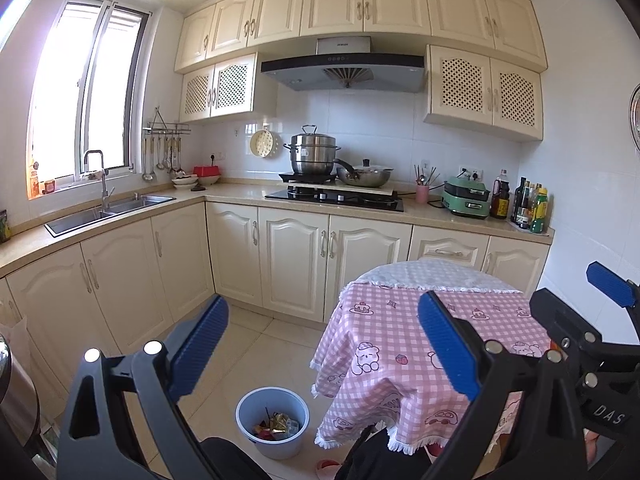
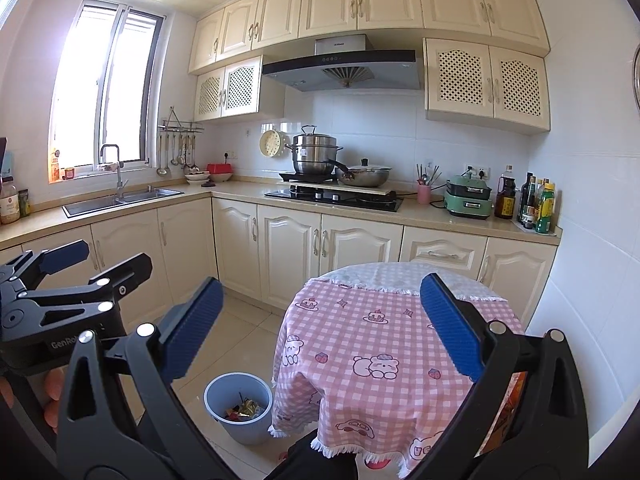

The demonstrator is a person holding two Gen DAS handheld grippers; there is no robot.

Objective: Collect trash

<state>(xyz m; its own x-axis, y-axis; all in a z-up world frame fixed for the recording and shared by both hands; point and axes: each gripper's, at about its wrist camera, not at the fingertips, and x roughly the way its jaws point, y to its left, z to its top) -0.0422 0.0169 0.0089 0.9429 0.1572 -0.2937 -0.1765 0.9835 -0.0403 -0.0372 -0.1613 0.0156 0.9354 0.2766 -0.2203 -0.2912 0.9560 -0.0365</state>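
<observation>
Both the left claw (image 1: 322, 344) and the right claw (image 2: 320, 326) are held wide apart, nothing gripped. "GenRo" is partly read on the left claw's body in the right view, "DAS" on the right claw's. Wrappers (image 2: 244, 410) lie inside the blue bin (image 2: 238, 428) on the floor, just beside the pink-checked bench (image 2: 360, 344).

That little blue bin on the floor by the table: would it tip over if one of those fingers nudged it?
Probably it would slide or tip fairly easily. The blue bin looks like thin plastic and holds only a shallow layer of wrappers, so it seems light. It stands on smooth glossy floor tiles, which likely give little grip.
</observation>
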